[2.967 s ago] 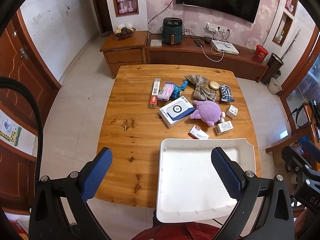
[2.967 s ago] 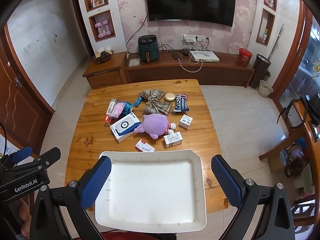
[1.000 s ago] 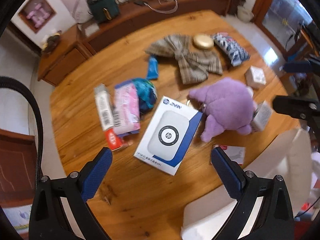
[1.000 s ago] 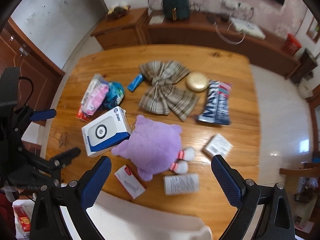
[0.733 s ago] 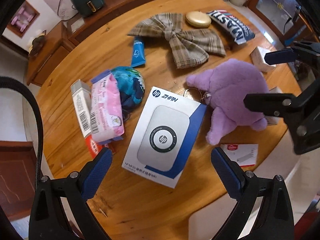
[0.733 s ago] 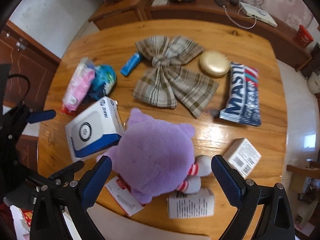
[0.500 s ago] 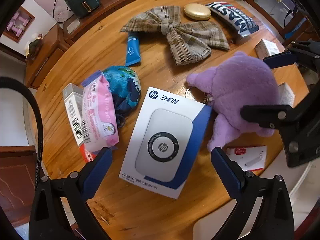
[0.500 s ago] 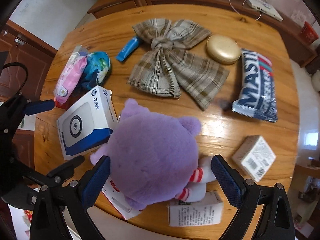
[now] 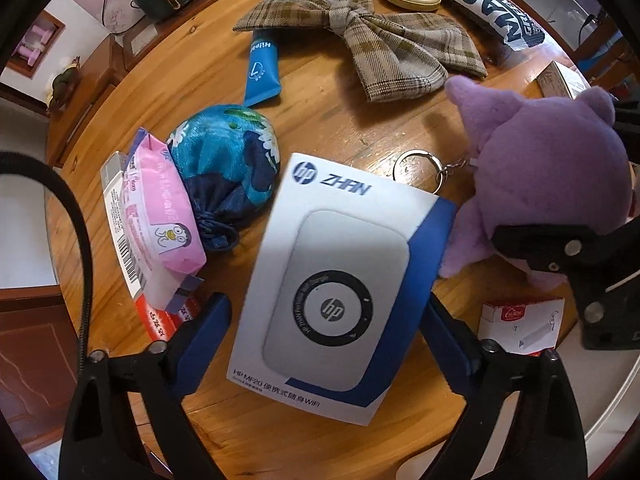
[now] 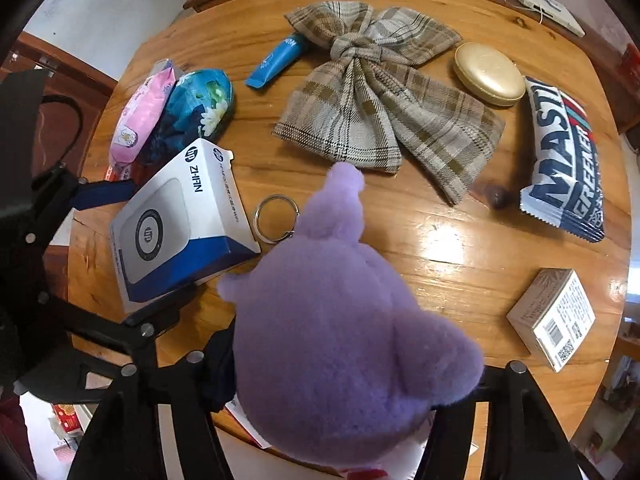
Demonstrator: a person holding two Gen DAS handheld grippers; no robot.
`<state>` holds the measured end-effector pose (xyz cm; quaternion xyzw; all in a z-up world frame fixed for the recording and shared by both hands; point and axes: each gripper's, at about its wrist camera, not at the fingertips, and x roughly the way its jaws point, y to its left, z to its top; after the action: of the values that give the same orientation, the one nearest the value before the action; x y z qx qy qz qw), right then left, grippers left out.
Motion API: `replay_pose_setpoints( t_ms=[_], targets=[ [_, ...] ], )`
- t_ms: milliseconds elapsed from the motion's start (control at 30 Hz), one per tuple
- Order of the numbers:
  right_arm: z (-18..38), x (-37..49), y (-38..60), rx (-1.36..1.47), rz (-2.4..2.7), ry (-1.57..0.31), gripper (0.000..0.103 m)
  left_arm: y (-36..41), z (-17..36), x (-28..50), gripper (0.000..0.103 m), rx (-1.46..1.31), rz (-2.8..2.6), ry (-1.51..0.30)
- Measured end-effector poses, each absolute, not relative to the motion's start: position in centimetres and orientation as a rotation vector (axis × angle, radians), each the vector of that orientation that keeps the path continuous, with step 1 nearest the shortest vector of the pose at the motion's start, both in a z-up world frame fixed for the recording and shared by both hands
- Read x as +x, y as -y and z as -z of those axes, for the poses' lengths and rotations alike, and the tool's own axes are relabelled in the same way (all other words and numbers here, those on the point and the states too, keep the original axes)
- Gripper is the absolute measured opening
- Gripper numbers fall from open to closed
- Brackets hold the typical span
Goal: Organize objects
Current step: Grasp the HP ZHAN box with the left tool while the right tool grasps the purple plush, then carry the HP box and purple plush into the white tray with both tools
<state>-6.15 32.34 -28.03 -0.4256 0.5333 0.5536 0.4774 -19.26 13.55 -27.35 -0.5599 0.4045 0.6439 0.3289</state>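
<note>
My left gripper (image 9: 326, 336) is open, its blue fingers on either side of the white and blue HP box (image 9: 340, 280), which lies on the wooden table (image 9: 328, 116). The box also shows in the right wrist view (image 10: 180, 220). My right gripper (image 10: 352, 376) straddles the purple plush toy (image 10: 348, 352), fingers close to its sides; whether they press it is hidden by the plush. The plush also shows at the right of the left wrist view (image 9: 548, 176), with a key ring (image 9: 418, 170) attached.
On the table lie a pink wipes pack (image 9: 160, 208), a blue pouch (image 9: 228, 160), a blue tube (image 9: 262, 68), a plaid bow (image 10: 380, 100), a gold case (image 10: 490, 74), a snack bag (image 10: 564, 160), small boxes (image 10: 554, 316) and a white tray's edge (image 9: 612, 396).
Both grippers have dropped from high above the tray down to the table. The left one has come around the HP box, the right one around the purple plush.
</note>
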Motion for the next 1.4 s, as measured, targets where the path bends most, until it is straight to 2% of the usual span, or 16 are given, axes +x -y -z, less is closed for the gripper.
replay_pose_setpoints(
  t_ms=[367,500,800,933,1100,1400],
  targets=[
    [25.1,-4.4,-30.8,-0.886,-1.384,-1.276,0.064,-13.7,26.5,-15.8,0.080,-1.376,-1.778,-1.152],
    [23.9,-4.5,-29.8,-0.828,-1.402,-1.266,0.064,-13.0,24.7,-15.1,0.079,-1.403,-1.804,-1.125],
    [16.8,-3.3,-25.7,-0.719,-1.474,-1.216,0.064,-9.7,15.7,-13.2,0.079,-1.377,-1.967,-0.934],
    [11.3,-3.2,-21.8,-0.681,-1.513,-1.161,0.064,-8.6,11.5,-12.9,0.079,-1.338,-2.052,-0.864],
    [7.2,-3.4,-18.2,-0.655,-1.537,-1.104,0.064,-5.8,6.1,-10.7,0.079,-1.325,-2.168,-0.801],
    [2.6,-5.3,-11.1,-0.635,-1.517,-1.026,0.064,-2.4,1.9,-5.1,0.079,-1.308,-2.189,-0.674]
  ],
)
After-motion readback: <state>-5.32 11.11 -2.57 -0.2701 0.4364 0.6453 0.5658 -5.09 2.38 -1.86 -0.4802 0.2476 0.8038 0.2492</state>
